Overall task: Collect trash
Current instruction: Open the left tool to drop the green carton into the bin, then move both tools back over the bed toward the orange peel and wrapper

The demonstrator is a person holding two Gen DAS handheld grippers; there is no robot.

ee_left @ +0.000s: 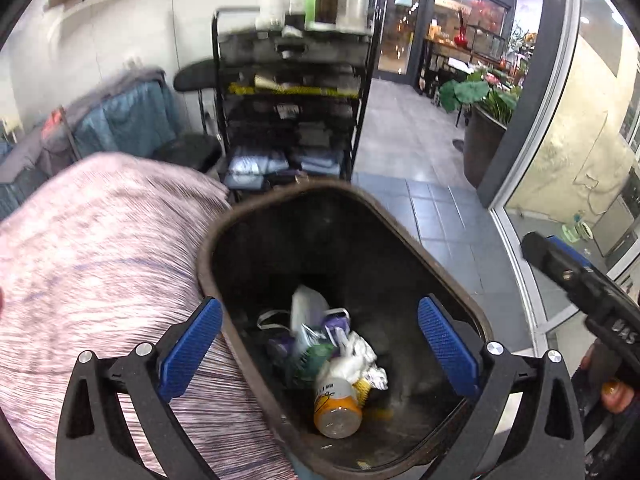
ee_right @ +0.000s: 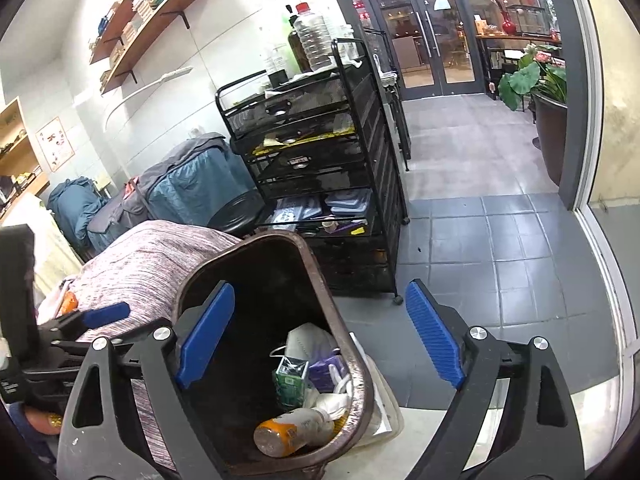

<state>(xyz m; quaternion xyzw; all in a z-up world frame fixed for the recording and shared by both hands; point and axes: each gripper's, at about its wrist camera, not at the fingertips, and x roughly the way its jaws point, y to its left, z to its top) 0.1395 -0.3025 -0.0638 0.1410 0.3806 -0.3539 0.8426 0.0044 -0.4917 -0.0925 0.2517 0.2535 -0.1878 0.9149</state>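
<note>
Two wrist views looked down into a dark brown trash bin [ee_left: 344, 248] w/ a worn rim, standing on grey floor tiles [ee_left: 444, 216]. The left hand-held gripper [ee_left: 320, 344] hung over the bin mouth, blue pads spread wide, nothing between them. The right hand-held gripper [ee_right: 320, 336] was spread too, empty, its left pad over the bin and its right pad over the floor. At the bin's bottom lay the trash: a plastic bottle [ee_left: 336, 404] w/ an orange label on its side, crumpled white paper [ee_left: 360, 356], a green carton [ee_right: 290, 384], a purple wrapper [ee_right: 324, 372] and a white face mask [ee_right: 308, 344]. A pink striped cloth [ee_left: 100, 260] lay just left of the bin, touching its rim. Behind the bin stood a black mesh drawer cart [ee_right: 320, 160] w/ bottles on top. Far right, glass doors [ee_right: 424, 36] and a potted plant [ee_right: 536, 76].
</note>
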